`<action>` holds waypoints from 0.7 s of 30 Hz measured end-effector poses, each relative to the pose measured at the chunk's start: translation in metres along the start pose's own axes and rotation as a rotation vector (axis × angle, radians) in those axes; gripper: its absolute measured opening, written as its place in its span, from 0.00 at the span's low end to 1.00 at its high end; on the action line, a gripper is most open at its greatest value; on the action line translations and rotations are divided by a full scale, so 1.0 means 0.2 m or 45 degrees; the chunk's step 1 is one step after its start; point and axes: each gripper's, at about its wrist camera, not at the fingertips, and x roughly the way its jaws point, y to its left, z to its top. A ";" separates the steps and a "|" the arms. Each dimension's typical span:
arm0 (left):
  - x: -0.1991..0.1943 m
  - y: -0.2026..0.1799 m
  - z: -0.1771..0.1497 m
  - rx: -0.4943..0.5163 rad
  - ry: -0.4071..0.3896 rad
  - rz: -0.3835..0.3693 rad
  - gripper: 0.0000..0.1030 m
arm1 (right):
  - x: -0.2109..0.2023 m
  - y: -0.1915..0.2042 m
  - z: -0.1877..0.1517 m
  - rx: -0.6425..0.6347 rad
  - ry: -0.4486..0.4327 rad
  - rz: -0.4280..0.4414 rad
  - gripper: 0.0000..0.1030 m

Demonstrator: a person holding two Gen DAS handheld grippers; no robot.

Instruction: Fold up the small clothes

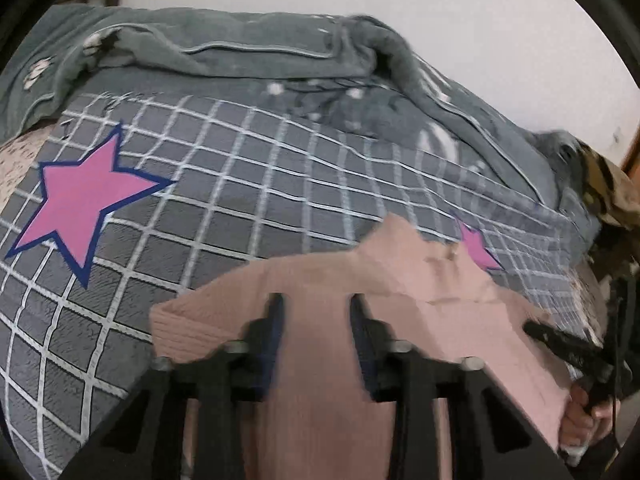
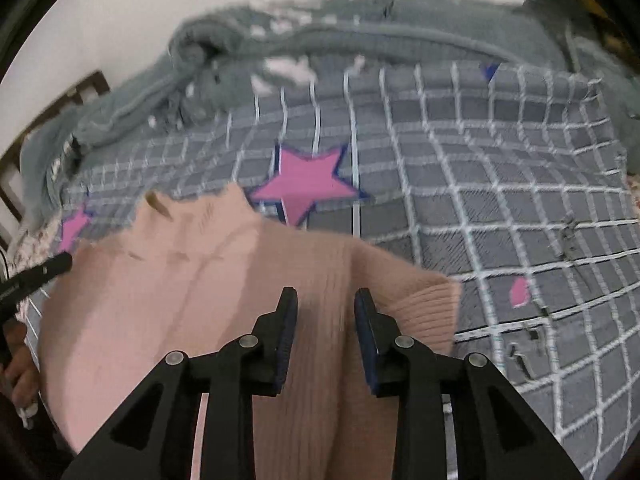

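A small pink knit sweater lies flat on a grey checked bedspread; it also shows in the right wrist view, collar away from me. My left gripper is open above the sweater's left sleeve, whose ribbed cuff points left. My right gripper is open above the right sleeve, whose ribbed cuff points right. Neither holds cloth. The right gripper shows at the right edge of the left wrist view; the left gripper's tip shows at the left of the right wrist view.
The bedspread has pink stars. A rumpled grey-green blanket lies along the far side by a white wall. A dark wooden bed frame is at the left.
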 end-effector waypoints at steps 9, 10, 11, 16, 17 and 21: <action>-0.02 0.11 0.07 -0.050 -0.104 -0.013 0.01 | -0.05 0.01 0.07 -0.020 -0.163 0.077 0.05; 0.00 0.12 0.07 -0.058 -0.076 -0.018 0.01 | 0.00 0.00 0.05 -0.017 -0.118 0.054 0.05; 0.02 0.13 0.06 -0.061 -0.051 -0.028 0.01 | 0.07 -0.02 0.04 0.008 -0.055 0.037 0.05; -0.01 0.11 0.03 -0.014 -0.027 -0.058 0.04 | 0.00 -0.03 0.05 0.023 -0.085 0.036 0.13; -0.02 0.12 0.03 -0.014 -0.025 -0.061 0.05 | -0.03 -0.02 0.04 0.020 -0.113 0.009 0.16; -0.05 0.14 -0.01 -0.028 -0.001 -0.070 0.08 | -0.14 0.06 -0.01 -0.024 -0.179 -0.042 0.17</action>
